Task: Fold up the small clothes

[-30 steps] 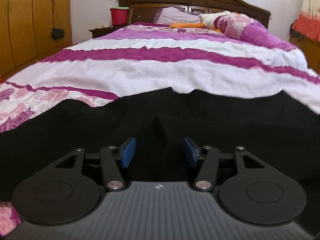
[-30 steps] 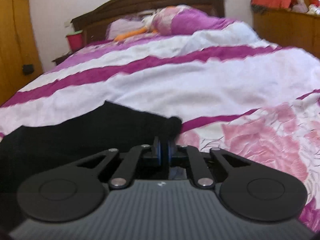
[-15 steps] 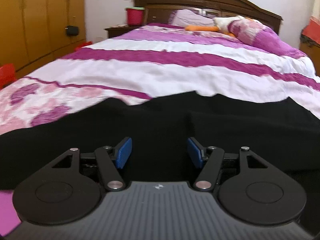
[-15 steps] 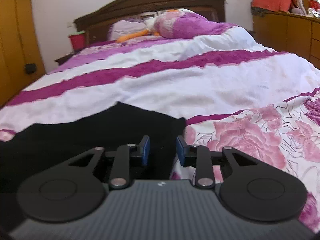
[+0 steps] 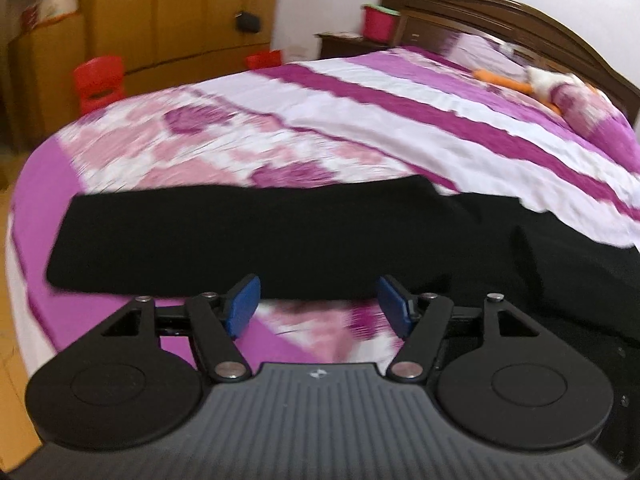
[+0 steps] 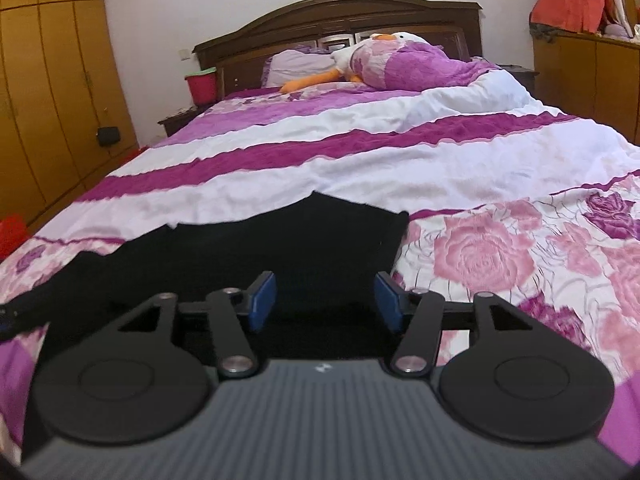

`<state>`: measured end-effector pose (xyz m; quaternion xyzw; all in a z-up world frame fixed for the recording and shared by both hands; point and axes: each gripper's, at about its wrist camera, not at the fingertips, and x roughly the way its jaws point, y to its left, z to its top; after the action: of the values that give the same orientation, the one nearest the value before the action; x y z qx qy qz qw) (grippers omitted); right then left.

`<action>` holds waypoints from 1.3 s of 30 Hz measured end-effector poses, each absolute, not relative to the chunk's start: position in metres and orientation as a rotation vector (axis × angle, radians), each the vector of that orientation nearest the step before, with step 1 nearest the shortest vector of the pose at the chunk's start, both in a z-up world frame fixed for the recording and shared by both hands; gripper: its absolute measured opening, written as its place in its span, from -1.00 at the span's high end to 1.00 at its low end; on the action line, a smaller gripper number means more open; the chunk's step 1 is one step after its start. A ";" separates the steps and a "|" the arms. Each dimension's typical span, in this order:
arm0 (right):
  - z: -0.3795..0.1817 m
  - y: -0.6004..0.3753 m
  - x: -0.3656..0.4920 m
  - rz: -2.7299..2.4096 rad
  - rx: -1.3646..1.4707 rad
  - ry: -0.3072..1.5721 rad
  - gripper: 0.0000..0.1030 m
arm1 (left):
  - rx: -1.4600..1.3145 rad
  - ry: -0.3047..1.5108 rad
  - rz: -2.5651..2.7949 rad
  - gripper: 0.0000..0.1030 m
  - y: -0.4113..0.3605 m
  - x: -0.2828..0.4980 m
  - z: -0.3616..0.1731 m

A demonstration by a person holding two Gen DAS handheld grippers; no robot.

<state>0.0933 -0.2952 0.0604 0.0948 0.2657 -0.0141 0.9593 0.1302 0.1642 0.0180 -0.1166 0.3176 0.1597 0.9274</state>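
Note:
A black garment [image 5: 256, 240] lies spread on the bed's near end, over the pink flowered cover; it also shows in the right wrist view [image 6: 280, 248]. My left gripper [image 5: 318, 306] is open and empty, just in front of the garment's near folded edge at its left part. My right gripper [image 6: 324, 300] is open and empty, low over the garment's right part, near its right edge.
The bed [image 6: 400, 160] has a purple and white striped cover. A plush goose [image 6: 360, 56] and pillows lie by the dark headboard. A red bin [image 6: 202, 86] stands on the nightstand. Wooden wardrobes [image 5: 180, 12] and a red stool [image 5: 100, 80] stand left of the bed.
My right gripper opened and let go of the garment's corner, then opened wider. My left gripper pulled back and swung left, so the garment's left end and the bed's corner show.

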 end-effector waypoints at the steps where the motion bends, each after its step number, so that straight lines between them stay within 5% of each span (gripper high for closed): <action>1: 0.060 -0.292 0.087 -0.026 0.184 0.542 -0.10 | -0.260 0.655 0.347 -0.43 0.172 0.126 0.016; 11: 0.021 -0.265 0.063 -0.044 0.144 0.623 -0.10 | -0.519 0.656 0.425 -0.65 0.221 0.112 -0.011; 28: -0.020 -0.262 0.058 -0.128 0.157 0.659 -0.10 | -0.518 0.547 0.558 -0.62 0.259 0.152 -0.025; 31: -0.020 -0.261 0.058 -0.128 0.156 0.654 -0.10 | -0.474 0.528 0.565 -0.08 0.260 0.154 -0.023; 33: -0.019 -0.262 0.058 -0.125 0.165 0.653 -0.10 | -0.462 0.511 0.540 0.51 0.263 0.153 -0.020; 35: -0.019 -0.263 0.059 -0.124 0.173 0.651 -0.11 | -0.475 0.498 0.497 0.73 0.266 0.151 -0.017; 39: -0.018 -0.265 0.058 -0.121 0.186 0.644 -0.11 | -0.452 0.457 0.440 0.81 0.263 0.148 -0.002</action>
<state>0.0579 -0.2647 -0.0180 0.0911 0.3157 -0.0591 0.9426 0.1483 0.2632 -0.0022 -0.2202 0.2225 0.2147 0.9252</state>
